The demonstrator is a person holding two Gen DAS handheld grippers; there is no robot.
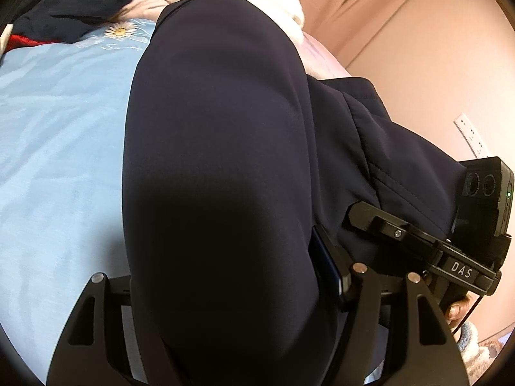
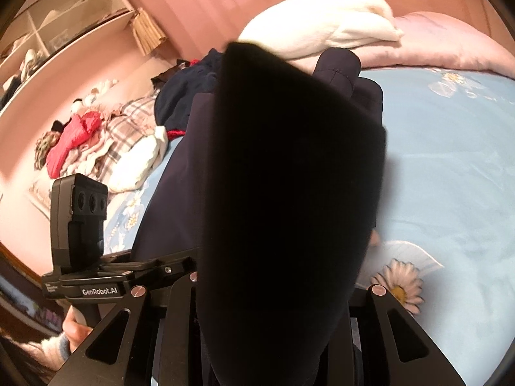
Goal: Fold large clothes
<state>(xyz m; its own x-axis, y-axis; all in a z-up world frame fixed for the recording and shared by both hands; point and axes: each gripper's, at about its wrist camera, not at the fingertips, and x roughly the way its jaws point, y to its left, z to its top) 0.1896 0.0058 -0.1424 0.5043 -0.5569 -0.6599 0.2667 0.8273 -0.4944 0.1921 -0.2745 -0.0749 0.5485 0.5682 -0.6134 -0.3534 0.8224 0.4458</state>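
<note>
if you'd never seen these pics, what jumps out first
A big dark navy garment fills the middle of both views, draped up out of each gripper's jaws. Under it spreads a pale blue bedsheet printed with white daisies. Behind, a fluffy white blanket lies at the bed's far end, and a jumbled heap of red, plaid and cream clothes sits at the left in the right wrist view.

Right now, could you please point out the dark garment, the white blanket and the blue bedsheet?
dark garment (image 1: 219, 160): left wrist view, middle of the raised fold.
white blanket (image 2: 322, 22): right wrist view, its top.
blue bedsheet (image 2: 450, 167): right wrist view, bare part.
</note>
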